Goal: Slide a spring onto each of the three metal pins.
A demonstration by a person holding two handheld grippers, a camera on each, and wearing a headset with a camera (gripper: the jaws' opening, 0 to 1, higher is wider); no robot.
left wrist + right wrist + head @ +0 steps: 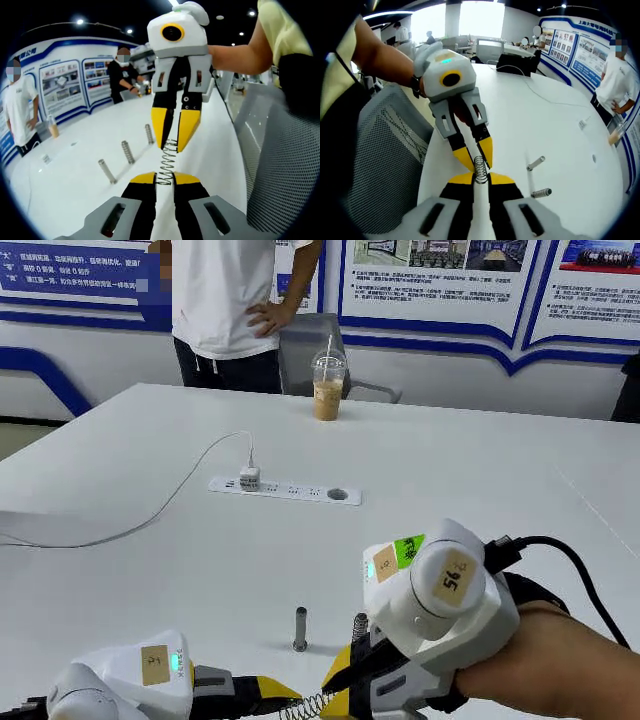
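Note:
A small steel spring (308,703) hangs between my two grippers above the white table's near edge. My left gripper (285,695) is shut on one end of it and my right gripper (335,680) on the other. In the left gripper view the spring (166,164) runs from my left gripper (165,179) up to the right gripper (174,142). The right gripper view has the spring (480,170) at my right gripper (481,179). A bare pin (300,628) stands just beyond, beside a pin wearing a spring (359,625). A third pin (149,134) stands farther off.
A white power strip (285,488) with a plugged charger and cable lies mid-table. An iced coffee cup (328,385) stands at the far edge, with a person (235,300) behind it. A mesh chair (385,145) sits beside the table's near side.

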